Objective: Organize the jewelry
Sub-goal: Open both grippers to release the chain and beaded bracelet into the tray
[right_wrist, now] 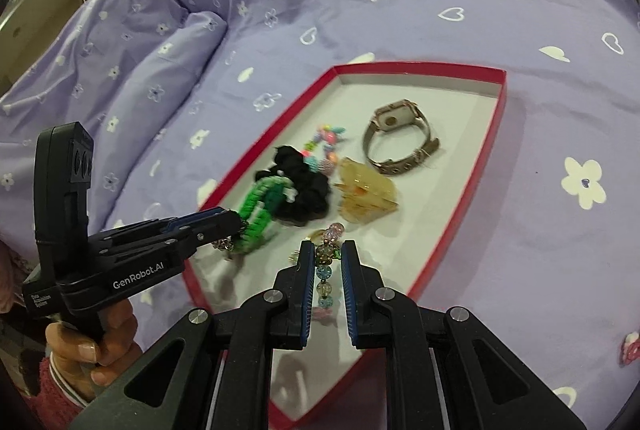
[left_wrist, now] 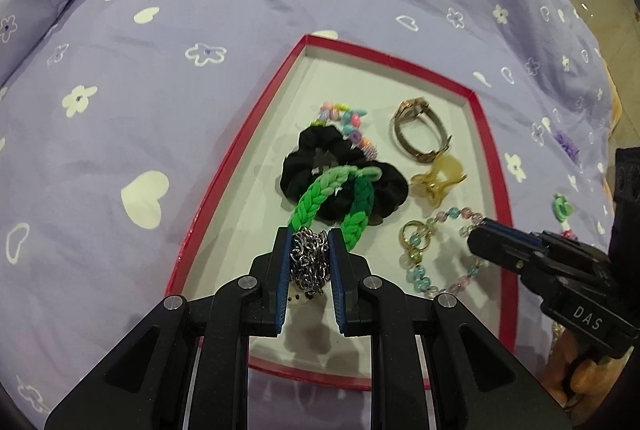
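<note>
In the right wrist view, the left hand-held gripper (right_wrist: 236, 220) carries "GenRobot.AI" in white letters along its black body, at about eight o'clock in the picture, with a small white label of three short lines beside it, too small to read surely. In the left wrist view, the right hand-held gripper (left_wrist: 478, 236) shows "DAS" in white on its black body at about four o'clock.
</note>
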{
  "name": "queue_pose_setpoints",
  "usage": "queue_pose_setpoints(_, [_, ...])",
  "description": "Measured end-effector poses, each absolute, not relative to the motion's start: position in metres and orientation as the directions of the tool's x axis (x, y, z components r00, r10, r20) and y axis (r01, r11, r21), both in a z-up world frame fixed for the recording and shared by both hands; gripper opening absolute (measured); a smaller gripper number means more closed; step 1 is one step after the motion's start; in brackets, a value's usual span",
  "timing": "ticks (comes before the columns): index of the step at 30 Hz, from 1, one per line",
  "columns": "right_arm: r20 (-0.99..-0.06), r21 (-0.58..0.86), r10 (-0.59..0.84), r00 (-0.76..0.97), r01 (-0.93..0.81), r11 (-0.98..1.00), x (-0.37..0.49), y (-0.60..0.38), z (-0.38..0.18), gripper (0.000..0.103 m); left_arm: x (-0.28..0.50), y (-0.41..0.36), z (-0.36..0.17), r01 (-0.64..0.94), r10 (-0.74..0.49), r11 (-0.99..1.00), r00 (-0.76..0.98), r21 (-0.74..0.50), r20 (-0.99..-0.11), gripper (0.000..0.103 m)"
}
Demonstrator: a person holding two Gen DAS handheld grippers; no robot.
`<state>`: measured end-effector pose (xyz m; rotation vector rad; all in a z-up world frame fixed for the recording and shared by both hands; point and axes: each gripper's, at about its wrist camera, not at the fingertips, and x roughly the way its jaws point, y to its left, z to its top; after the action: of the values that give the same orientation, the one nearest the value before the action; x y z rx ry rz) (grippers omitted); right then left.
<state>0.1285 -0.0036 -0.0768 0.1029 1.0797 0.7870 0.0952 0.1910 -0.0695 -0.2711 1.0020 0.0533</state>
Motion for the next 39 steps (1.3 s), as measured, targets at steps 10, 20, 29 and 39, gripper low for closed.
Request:
queue_pose_setpoints(10, [-0.796,0.349,0.556,0.239,-0.569,0.744,0.13,0.006,-0.079,0.015,0.097,0.189,-0.073,-0.171,-0.07,0.967,0.532,-0.188,-0.844,0.016])
queue_pose_setpoints(20, [-0.803,0.344,0.55,0.228,-0.576,0.742,0.13,0.008,-0.078,0.018,0.096,0.188,-0.072,-0.171,-0.069,0.968,0.53,-0.186,-0.845,0.019])
queue_pose_setpoints(29, [-0.785,0.372,0.577,0.227,-0.572,0.731,0.124,0.005,-0.071,0.031,0.088,0.186,-0.056,-0.173,-0.063,0.967,0.549,-0.187,-0.834,0.033])
queue_pose_setpoints(39, [-0.723,0.397,0.613,0.318,-0.536,0.745,0.109,-0.042,-0.033,0.033,0.073,0.169,-0.024,-0.145,-0.073,0.969,0.6,-0.198,-0.797,0.042])
